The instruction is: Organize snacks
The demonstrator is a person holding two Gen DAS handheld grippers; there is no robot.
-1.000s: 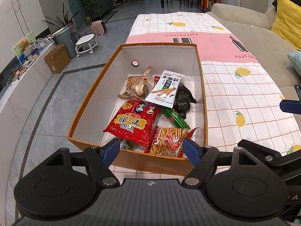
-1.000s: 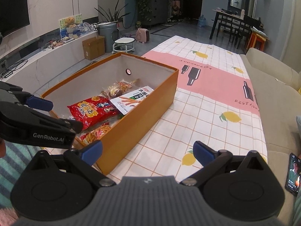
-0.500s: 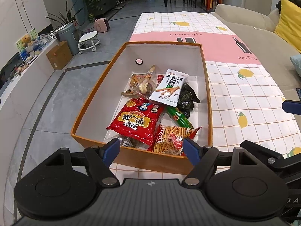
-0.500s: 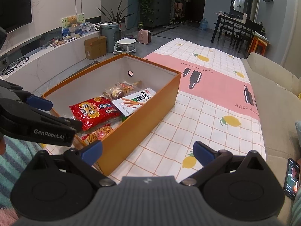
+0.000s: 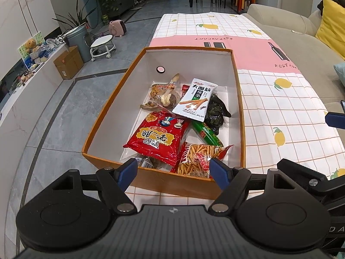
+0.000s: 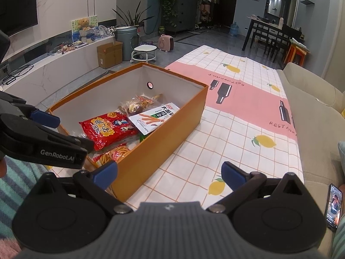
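An orange box (image 5: 163,181) with white inner walls stands on the checked tablecloth and holds several snack packs: a red bag (image 5: 157,138), a white spicy-strip pack (image 5: 195,99), a green stick (image 5: 207,133), a dark pack (image 5: 216,112), a clear pack (image 5: 163,95) and an orange fries bag (image 5: 198,157). My left gripper (image 5: 173,170) is open and empty, just before the box's near wall. My right gripper (image 6: 169,173) is open and empty, to the right of the box (image 6: 163,133), over the cloth. The left gripper also shows in the right wrist view (image 6: 46,127).
The tablecloth (image 5: 280,99) with lemon prints runs far ahead. A beige sofa (image 6: 312,116) lies along the right side with a phone (image 6: 333,205) on it. A yellow cushion (image 5: 332,23) sits at the far right. Floor, stool and cardboard box lie to the left.
Both grippers have drawn back and risen slightly from the box, so it appears a little farther off. Jaws stay open; the snacks have not moved.
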